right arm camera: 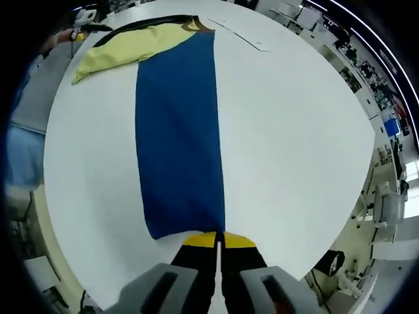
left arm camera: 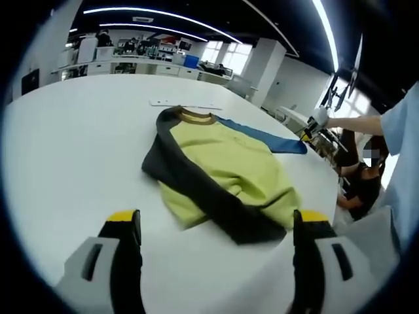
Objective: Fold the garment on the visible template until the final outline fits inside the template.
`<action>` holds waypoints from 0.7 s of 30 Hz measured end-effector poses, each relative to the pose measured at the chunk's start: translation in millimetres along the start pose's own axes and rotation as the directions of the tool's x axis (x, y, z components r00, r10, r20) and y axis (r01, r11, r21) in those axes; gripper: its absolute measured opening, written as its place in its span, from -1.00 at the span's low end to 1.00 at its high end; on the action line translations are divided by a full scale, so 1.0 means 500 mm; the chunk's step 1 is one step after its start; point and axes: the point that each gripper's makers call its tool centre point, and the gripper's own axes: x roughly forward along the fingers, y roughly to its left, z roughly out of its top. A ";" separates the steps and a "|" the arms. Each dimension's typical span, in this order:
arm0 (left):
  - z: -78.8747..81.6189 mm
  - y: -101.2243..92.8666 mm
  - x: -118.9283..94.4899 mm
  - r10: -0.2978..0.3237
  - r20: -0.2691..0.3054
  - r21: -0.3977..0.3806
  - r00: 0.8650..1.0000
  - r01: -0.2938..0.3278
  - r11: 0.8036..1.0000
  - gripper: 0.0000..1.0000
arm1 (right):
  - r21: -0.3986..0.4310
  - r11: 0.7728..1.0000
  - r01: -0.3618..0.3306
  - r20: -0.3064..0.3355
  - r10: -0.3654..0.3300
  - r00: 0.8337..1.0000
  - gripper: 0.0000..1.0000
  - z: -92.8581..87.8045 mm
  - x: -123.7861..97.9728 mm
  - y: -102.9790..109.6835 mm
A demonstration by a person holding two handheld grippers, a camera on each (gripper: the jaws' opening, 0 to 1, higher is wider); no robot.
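A yellow-green garment (left arm camera: 226,163) with dark sleeves and a brown collar lies crumpled on one end of a long blue template (left arm camera: 265,137) on the white table (left arm camera: 72,157). My left gripper (left arm camera: 217,219) is open just short of the garment's near dark sleeve, holding nothing. In the right gripper view the blue template (right arm camera: 177,131) runs from the jaws up to the garment (right arm camera: 134,42). My right gripper (right arm camera: 219,239) is shut on the template's near edge. The right gripper (left arm camera: 313,127), held by a hand, also shows at the template's far end. The left gripper (right arm camera: 80,19) shows beyond the garment.
A thin white strip (left arm camera: 186,104) lies past the collar and appears as a white strip (right arm camera: 239,33) in the right gripper view. The table's rim (right arm camera: 78,261) curves close to my right gripper. A light blue sleeve (left arm camera: 399,144) stands at the right, with desks and chairs (right arm camera: 386,209) around.
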 end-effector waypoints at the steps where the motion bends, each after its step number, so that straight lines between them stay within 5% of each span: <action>1: -0.002 0.000 0.001 0.000 -0.003 -0.002 1.000 0.000 1.000 0.88 | 0.000 1.000 0.002 0.000 -0.002 1.000 -1.00 0.000 0.002 -0.003; 21: -0.006 0.005 -0.004 0.017 -0.002 -0.017 1.000 -0.017 1.000 0.88 | 0.025 0.997 0.074 -0.030 -0.073 0.997 -1.00 -0.009 0.039 -0.077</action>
